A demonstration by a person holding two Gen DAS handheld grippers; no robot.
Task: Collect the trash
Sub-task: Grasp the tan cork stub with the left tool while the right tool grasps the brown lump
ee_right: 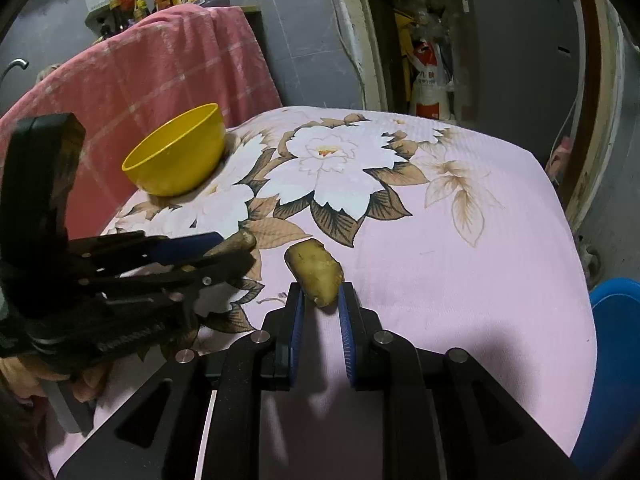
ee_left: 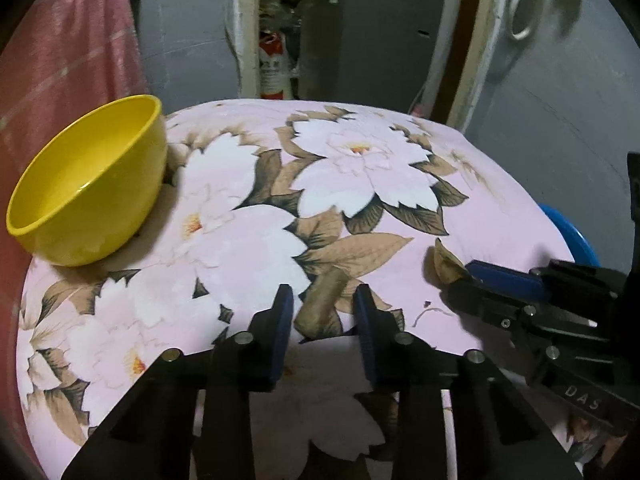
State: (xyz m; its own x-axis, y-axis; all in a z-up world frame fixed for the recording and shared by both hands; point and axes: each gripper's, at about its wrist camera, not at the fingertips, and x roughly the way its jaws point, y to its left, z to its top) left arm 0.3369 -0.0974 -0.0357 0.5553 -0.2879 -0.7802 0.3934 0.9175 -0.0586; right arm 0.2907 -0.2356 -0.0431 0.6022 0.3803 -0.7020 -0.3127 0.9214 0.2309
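Brown peel (ee_right: 316, 270) between right hand-held gripper (ee_right: 321, 300) pads

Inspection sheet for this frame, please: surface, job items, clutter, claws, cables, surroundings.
Surface: floral pink cloth; no spills seen.
Job's things: brown potato-like scrap; blue tub at the cloth's right edge.
Clutter: empty yellow bowl.
Grippers: right claw shut on the scrap; left claw open, empty.
Cables: white cord loop on the wall.
Surroundings: pink towel, grey cabinet.

Bowl (ee_right: 176, 152) far left on table (ee_right: 460, 264); potato piece (ee_right: 316, 270) centre, tub (ee_right: 616, 344) beside right edge
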